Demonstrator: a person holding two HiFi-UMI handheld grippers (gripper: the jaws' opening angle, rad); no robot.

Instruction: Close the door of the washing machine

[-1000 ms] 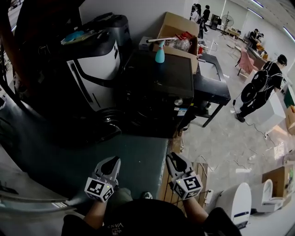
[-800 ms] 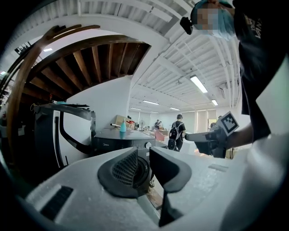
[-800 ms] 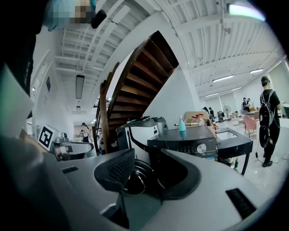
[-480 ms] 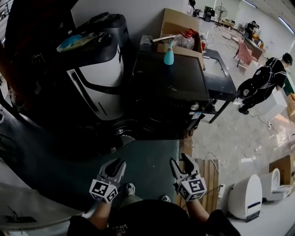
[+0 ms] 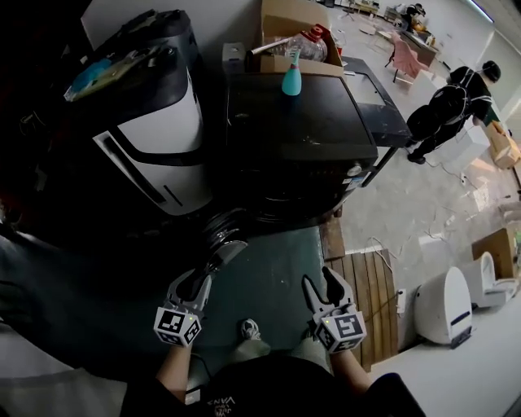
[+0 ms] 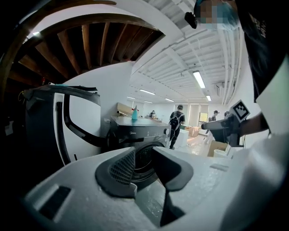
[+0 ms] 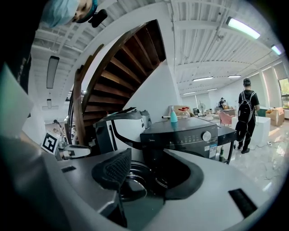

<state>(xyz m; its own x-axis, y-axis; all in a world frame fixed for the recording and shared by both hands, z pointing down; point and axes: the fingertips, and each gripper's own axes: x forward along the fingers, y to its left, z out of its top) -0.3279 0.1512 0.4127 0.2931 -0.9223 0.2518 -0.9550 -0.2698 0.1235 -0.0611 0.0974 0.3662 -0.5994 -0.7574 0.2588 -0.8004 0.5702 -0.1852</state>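
Both hands are nearing the black front-loading washing machine [image 5: 297, 130], jaws just opening and empty: left gripper [image 5: 205, 277] slightly, right gripper [image 5: 321, 281] wide. Its round glass door [image 5: 221, 234] is hanging open front-left; pushing its free rim looks wisest.

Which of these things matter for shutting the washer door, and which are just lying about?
For the job: washing machine, its open door, left gripper, right gripper.
Lying about: teal spray bottle, cardboard box, wooden pallet.
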